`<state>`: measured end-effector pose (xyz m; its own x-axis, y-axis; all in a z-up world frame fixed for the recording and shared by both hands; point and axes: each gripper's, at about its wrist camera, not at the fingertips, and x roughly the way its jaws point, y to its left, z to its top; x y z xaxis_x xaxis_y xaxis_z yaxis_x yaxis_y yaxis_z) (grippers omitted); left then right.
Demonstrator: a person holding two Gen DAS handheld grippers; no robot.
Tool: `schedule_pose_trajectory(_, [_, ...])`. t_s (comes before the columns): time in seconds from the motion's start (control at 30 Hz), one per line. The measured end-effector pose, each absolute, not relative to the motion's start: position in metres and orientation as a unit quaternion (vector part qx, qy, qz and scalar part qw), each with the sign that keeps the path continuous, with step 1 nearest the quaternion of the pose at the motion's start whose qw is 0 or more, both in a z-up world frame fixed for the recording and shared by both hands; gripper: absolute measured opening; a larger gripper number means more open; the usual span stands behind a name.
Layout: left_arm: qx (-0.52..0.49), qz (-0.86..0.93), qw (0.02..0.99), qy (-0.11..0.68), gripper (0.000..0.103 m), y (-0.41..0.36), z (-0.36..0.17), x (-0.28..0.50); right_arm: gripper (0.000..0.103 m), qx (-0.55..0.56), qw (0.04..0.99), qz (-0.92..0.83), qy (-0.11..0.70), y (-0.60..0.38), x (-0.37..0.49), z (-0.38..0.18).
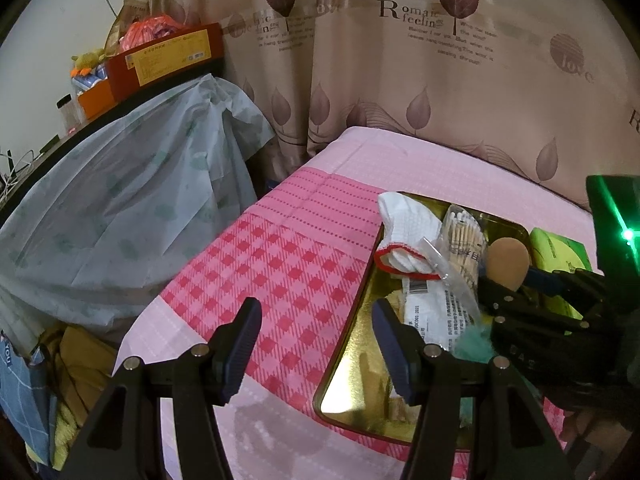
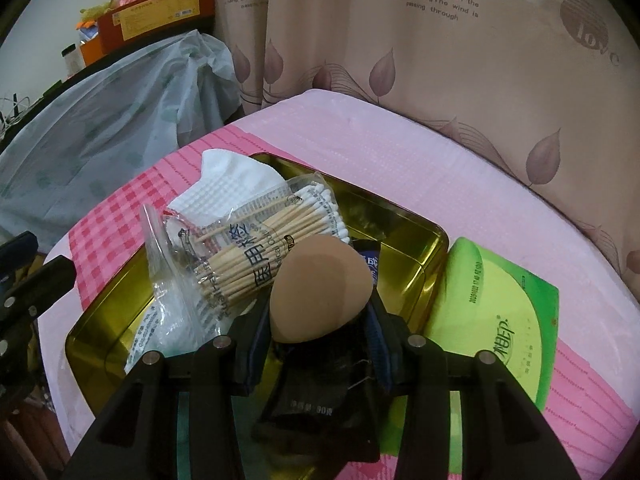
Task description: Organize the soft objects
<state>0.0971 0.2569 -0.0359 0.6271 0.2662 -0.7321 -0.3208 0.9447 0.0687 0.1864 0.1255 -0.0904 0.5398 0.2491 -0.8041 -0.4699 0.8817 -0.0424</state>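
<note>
Sponge: tan makeup sponge (image 2: 318,286) is sitting pinched between the right gripper's (image 2: 316,320) pads, hanging over the gold tin tray (image 2: 416,248).
Right gripper: fingers are pressing on the sponge from both sides.
Left gripper: left gripper (image 1: 316,344) is hovering with fingers apart, holding nothing, over the tray's near-left corner.
Tray contents: white sock (image 2: 228,188), bagged cotton swabs (image 2: 272,240) and a white packet (image 1: 436,300) are lying inside.
Beside tray: green tissue pack (image 2: 504,320) is resting on the pink cloth (image 1: 280,264).

Sock (image 2: 236,184) and swabs (image 2: 280,236) in tin (image 2: 420,240); packet (image 2: 500,312) right
</note>
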Motion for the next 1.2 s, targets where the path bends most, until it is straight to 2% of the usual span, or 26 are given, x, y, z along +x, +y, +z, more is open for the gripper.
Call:
schedule_pose_trajectory(0.33, [-0.033, 0.157, 0.901, 0.402, 0.059, 0.254, -0.037, 0.098, 0.044, -0.127, 0.87, 0.207, 0.429, 0.126, 0.185, -0.091])
schedule_pose_trajectory(0.6, [-0.032, 0.156, 0.902, 0.401, 0.059, 0.252, -0.036, 0.098, 0.068, -0.131, 0.879, 0.199, 0.413, 0.124, 0.18, -0.084])
schedule_pose_trajectory(0.87, [-0.032, 0.155, 0.903, 0.4, 0.059, 0.25, -0.036, 0.099, 0.078, -0.132, 0.884, 0.197, 0.402, 0.119, 0.174, -0.078])
schedule_pose_trajectory(1.2, [-0.028, 0.15, 0.906, 0.395, 0.059, 0.247, -0.033, 0.099, 0.084, -0.124, 0.894, 0.195, 0.385, 0.111, 0.156, -0.063])
